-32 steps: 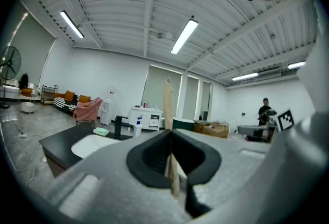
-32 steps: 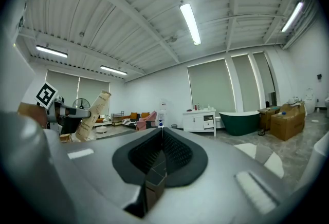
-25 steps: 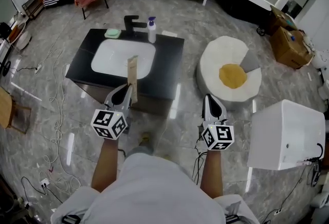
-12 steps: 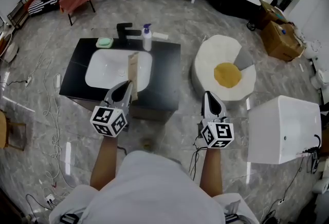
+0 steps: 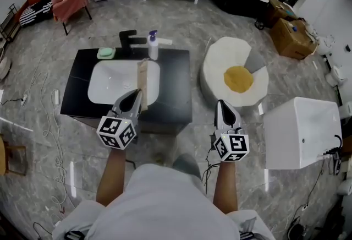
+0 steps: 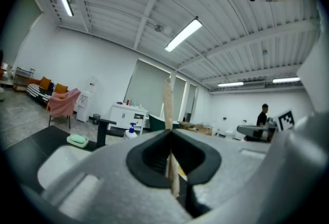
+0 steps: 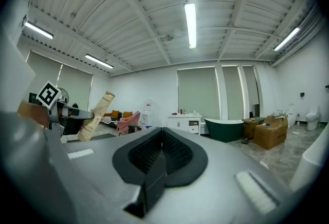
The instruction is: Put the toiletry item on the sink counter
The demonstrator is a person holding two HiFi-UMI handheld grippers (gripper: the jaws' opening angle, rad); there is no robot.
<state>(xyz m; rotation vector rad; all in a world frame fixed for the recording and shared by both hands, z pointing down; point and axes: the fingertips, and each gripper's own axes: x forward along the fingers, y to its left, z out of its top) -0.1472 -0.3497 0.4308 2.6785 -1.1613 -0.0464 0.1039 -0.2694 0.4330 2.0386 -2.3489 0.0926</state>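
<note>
I hold the left gripper (image 5: pixel 132 101) clamped on the foot of the tan toiletry pack (image 5: pixel 142 76). The pack is upright and short of the sink counter (image 5: pixel 177 82), likely for a clean set-down. The right gripper (image 5: pixel 224 111) is closed on nothing, well aside. The right gripper view shows the pack's printed face; the left gripper view shows only its thin edge.

The person wears a white short-sleeved top (image 5: pixel 165 200), loose over the trunk. The left gripper (image 5: pixel 135 97) and the right gripper (image 5: pixel 222 107) look alike. Each has a pale grey, smooth shell that narrows like a wedge toward the tip. In the gripper views a dark hollow opens in each shell, lined with black ribbed pads (image 7: pixel 180 153). At the rear of each sits a round-cornered cube (image 5: pixel 116 132), its white faces printed with black square markers.
</note>
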